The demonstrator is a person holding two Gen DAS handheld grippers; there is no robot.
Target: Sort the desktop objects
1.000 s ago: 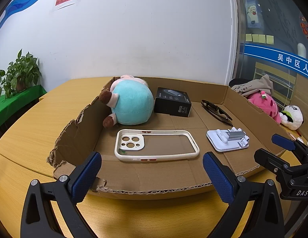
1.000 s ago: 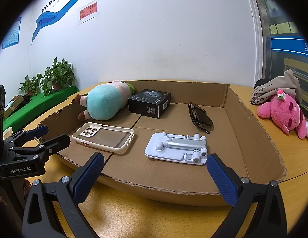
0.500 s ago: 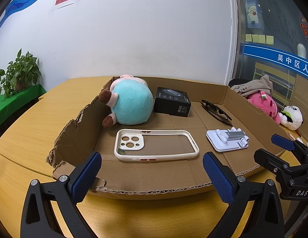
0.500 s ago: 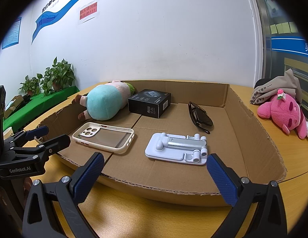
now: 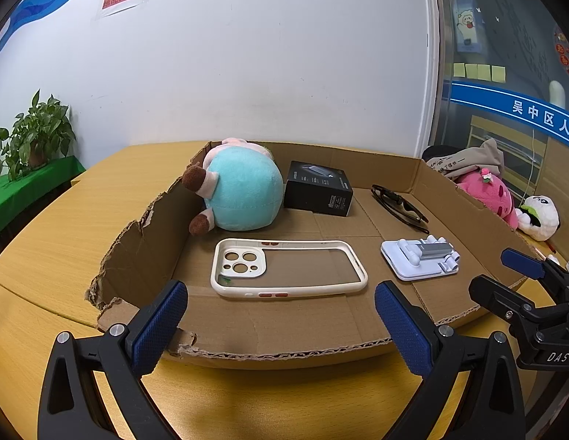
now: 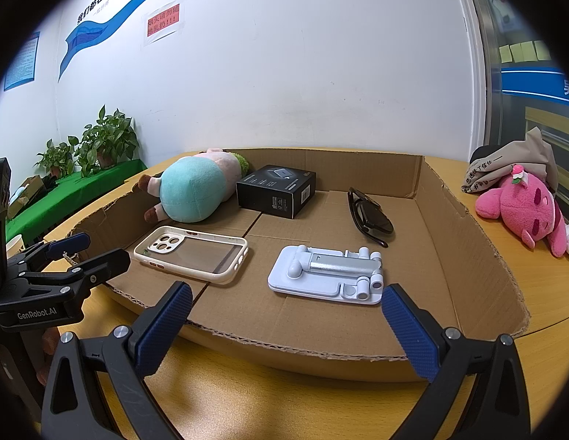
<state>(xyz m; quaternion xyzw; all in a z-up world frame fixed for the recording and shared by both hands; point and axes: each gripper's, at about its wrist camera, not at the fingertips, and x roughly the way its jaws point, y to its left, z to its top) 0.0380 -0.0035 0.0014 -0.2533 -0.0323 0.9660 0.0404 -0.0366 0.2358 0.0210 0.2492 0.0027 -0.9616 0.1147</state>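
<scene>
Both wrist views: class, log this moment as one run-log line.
left gripper: open, empty | right gripper: open, empty | cream phone case, white folding stand: flat in torn cardboard tray | phase: pre-grasp

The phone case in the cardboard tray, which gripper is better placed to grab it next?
Probably left. The phone case lies straight ahead of the open left gripper; from the right gripper it sits off to the left, with the phone stand ahead instead.
</scene>
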